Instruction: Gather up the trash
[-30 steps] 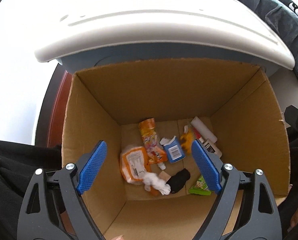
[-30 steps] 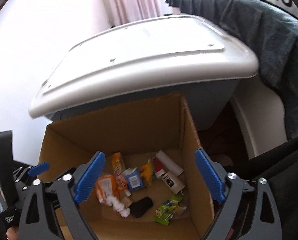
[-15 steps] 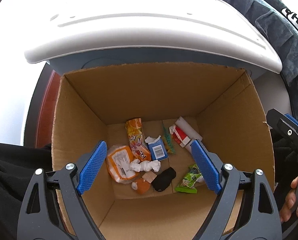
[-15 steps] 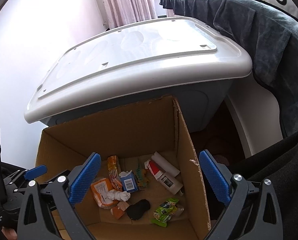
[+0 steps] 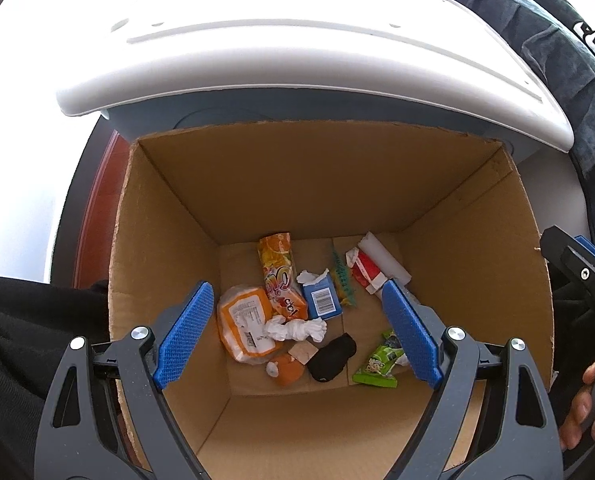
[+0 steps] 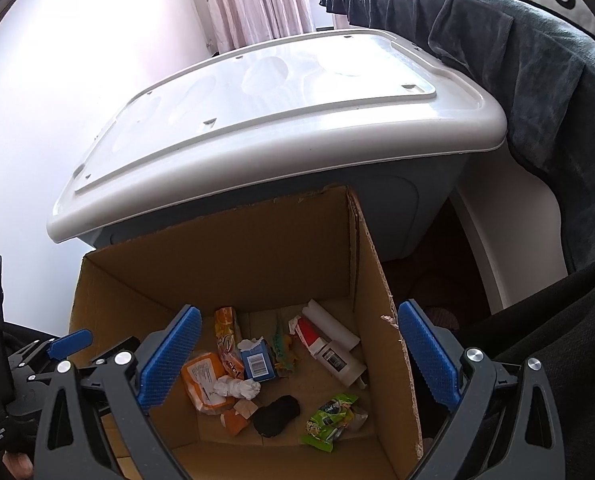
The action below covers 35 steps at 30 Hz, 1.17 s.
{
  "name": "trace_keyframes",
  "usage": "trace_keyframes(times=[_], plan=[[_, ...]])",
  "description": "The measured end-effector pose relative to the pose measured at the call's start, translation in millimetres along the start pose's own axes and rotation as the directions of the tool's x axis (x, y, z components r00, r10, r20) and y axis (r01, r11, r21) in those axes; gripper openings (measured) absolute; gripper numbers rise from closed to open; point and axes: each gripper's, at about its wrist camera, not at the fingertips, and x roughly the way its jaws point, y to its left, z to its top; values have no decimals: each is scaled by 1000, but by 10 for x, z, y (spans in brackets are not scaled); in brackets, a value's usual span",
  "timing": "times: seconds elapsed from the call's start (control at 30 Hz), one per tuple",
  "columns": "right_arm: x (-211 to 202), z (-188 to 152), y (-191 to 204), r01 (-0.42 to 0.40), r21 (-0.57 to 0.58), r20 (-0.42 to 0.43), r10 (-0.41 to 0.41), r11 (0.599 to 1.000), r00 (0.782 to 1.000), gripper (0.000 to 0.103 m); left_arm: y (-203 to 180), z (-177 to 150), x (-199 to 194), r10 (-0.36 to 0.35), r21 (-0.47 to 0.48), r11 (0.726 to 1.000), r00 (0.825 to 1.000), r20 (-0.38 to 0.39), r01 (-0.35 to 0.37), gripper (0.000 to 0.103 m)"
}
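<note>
Both grippers, left gripper [image 5: 297,334] and right gripper [image 6: 297,360], have drawn back above the cardboard box [image 5: 169,248], jaws wide open and empty. The trash, including the green wrapper [image 5: 377,364], now lies settled on the box floor; collection appears complete or nearly so.

The left wrist view looks steeply down from close above into the cardboard box [image 5: 289,184]. The right wrist view sits further right and a little higher, tilted toward the far wall. Both share the box floor and the white-lidded bin [image 6: 281,120] behind.
</note>
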Motion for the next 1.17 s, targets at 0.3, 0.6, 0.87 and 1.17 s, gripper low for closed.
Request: trace_keyframes(times=[0.3,0.6,0.87,1.17], plan=[[15,-7,6,2,0,-6,-2,1000,1000,97,7,6,13,17,-4,1000,1000,-10,-17,84],[22,-15,8,4,1,-9,-4,1000,1000,97,64,9,-28,39,-23,999,999,21,-38,93],[27,-23,14,10,3,-11,-10,1000,1000,97,-3,2,-88,46,14,999,997,57,-47,93],[28,-16,12,16,6,-12,-16,1000,1000,98,43,42,-121,92,-7,996,993,70,-92,93]])
